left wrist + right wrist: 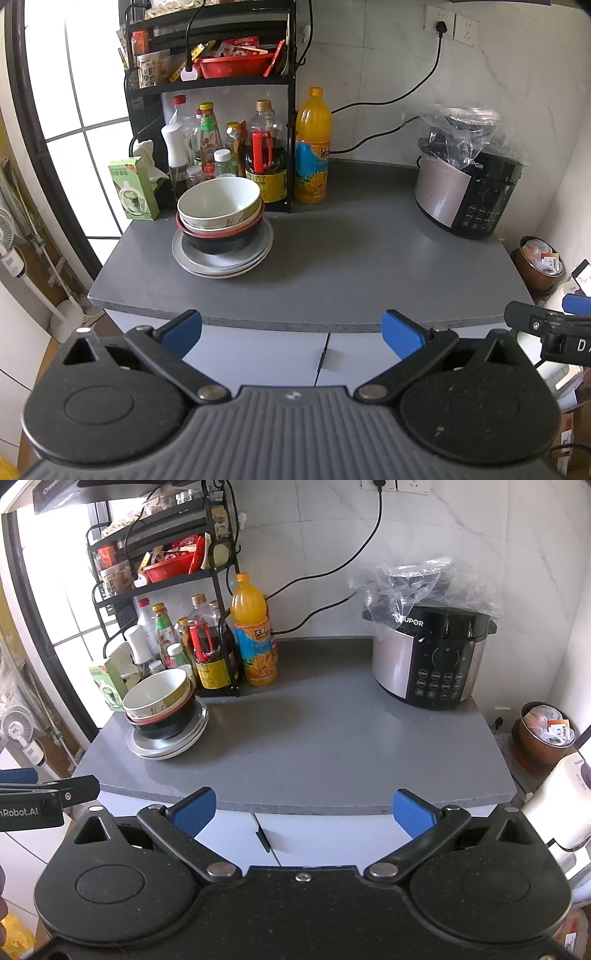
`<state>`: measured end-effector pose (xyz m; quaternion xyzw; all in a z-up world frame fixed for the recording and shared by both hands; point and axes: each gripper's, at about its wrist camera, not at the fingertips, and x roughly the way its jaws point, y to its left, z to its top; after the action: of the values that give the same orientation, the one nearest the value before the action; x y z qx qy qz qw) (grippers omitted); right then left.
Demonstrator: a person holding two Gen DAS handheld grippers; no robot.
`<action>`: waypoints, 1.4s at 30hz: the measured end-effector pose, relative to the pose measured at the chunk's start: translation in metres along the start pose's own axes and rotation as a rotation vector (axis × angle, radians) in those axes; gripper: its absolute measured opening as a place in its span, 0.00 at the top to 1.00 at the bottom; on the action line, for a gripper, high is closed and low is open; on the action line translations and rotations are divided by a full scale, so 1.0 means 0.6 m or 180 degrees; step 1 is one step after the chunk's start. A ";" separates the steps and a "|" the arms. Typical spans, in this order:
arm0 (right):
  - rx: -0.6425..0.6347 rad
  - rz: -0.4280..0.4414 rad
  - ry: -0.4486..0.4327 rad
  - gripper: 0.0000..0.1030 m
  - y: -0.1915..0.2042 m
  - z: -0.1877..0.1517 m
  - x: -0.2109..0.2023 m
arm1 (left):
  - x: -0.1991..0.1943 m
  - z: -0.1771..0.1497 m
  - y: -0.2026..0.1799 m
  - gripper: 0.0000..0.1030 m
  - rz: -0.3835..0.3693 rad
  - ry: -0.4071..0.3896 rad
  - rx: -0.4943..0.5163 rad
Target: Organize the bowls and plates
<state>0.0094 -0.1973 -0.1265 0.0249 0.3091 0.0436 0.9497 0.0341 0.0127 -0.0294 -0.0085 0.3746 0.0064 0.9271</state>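
Blue pads tip both grippers, and both stand spread wide with nothing between the fingers. The left gripper (291, 332) and the right gripper (303, 810) hang side by side in front of the counter (351, 266), short of its near edge and well apart from the dishes.

All the dishes sit in one stack at the counter's back left, just in front of the bottles (258, 155). A white bowl (219, 201) is on top, nested in another pale bowl, then a black bowl (218, 242) with a red rim, all resting on grey plates (225, 262).

Judging by this, the sorting looks either finished or not yet begun; the frames alone do not settle which. If work remains, the next move calls for one gripper to travel forward and left, come down over the white bowl's rim and close on its wall, while the other steadies the black bowl below so the stack does not shift.

The left view faces the stack more squarely and shows the plates' layered edges. The right view shows the cooker (424, 657) panel head-on and more bare counter in front of it, where sorted dishes could go. Each view catches the other gripper at its edge.
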 end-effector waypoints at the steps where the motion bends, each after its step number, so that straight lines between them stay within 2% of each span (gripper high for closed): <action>1: -0.0008 -0.0003 -0.0001 0.00 0.000 0.000 0.000 | 0.000 -0.001 0.000 0.00 0.0009 -0.0001 0.0004; 11: -0.0005 -0.0019 0.0002 0.00 0.007 -0.004 -0.002 | -0.004 -0.002 0.008 0.00 -0.0094 -0.0017 0.0011; 42: 0.0040 -0.0082 -0.0050 0.00 0.009 -0.008 -0.010 | -0.002 -0.003 0.021 0.00 -0.0058 0.0021 -0.0028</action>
<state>0.0014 -0.1925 -0.1262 0.0273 0.3022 0.0293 0.9524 0.0319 0.0254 -0.0300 -0.0161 0.3775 -0.0004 0.9259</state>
